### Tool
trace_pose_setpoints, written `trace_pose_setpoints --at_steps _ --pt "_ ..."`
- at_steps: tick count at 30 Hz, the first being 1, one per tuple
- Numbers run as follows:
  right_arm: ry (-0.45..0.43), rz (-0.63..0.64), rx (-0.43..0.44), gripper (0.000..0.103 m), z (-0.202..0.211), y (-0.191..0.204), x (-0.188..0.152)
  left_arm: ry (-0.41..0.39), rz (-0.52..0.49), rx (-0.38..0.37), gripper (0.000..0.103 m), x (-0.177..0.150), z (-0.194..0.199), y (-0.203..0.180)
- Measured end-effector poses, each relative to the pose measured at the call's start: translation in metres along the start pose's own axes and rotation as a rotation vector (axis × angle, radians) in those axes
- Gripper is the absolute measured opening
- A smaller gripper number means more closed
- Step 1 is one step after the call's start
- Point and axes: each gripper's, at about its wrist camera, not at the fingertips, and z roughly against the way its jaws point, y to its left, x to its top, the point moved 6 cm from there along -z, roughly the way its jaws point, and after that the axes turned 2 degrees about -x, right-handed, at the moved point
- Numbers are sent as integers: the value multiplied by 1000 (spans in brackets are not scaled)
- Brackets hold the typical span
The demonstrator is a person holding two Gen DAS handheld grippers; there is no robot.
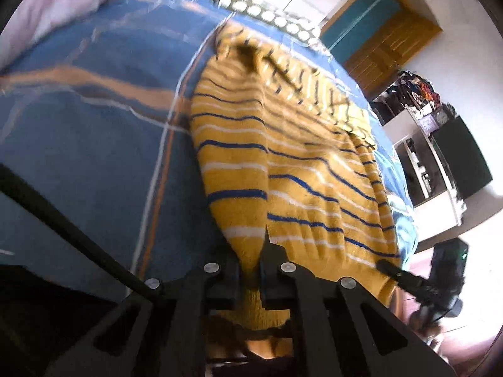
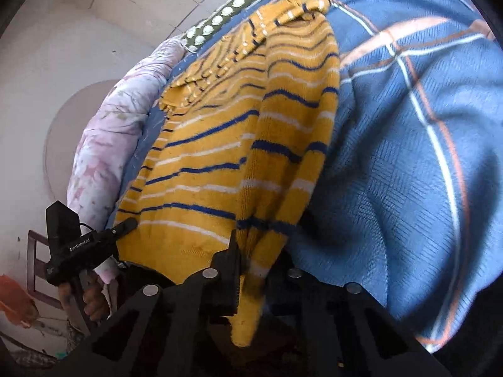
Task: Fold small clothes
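Note:
A small mustard-yellow knit sweater (image 1: pixel 283 157) with blue and white stripes lies on a blue plaid bedcover (image 1: pixel 94 132). My left gripper (image 1: pixel 251 264) is shut on the sweater's bottom hem at its left corner. My right gripper (image 2: pixel 251 270) is shut on the hem at the other corner, where a folded-in sleeve (image 2: pixel 283 157) bunches between the jaws. The sweater also fills the right wrist view (image 2: pixel 220 144). Each gripper shows in the other's view: the right one (image 1: pixel 408 279) at the hem's right end, the left one (image 2: pixel 94 242) at its left end.
A pink floral quilt (image 2: pixel 107 138) lies along the bed's far side. A dotted green pillow (image 1: pixel 267 15) lies at the head. A wooden door (image 1: pixel 377 37), white shelves (image 1: pixel 421 157) and a dark cabinet (image 1: pixel 465 163) stand past the bed's edge.

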Motion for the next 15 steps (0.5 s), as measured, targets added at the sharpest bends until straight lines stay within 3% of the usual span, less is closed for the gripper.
trace_pose_setpoints --at_steps 5,9,13,15 --pt "24 65 48 10 31 14 -30 -42 -60 1 8 -22 37 -11" --pt "58 85 46 11 27 13 -42 -19 -109 67 8 -25 28 -8" --pt "4 132 57 11 35 25 -6 -33 -141 68 8 5 27 -13" --pt "-50 169 51 11 41 36 27 -64 -184 80 8 39 21 -24"
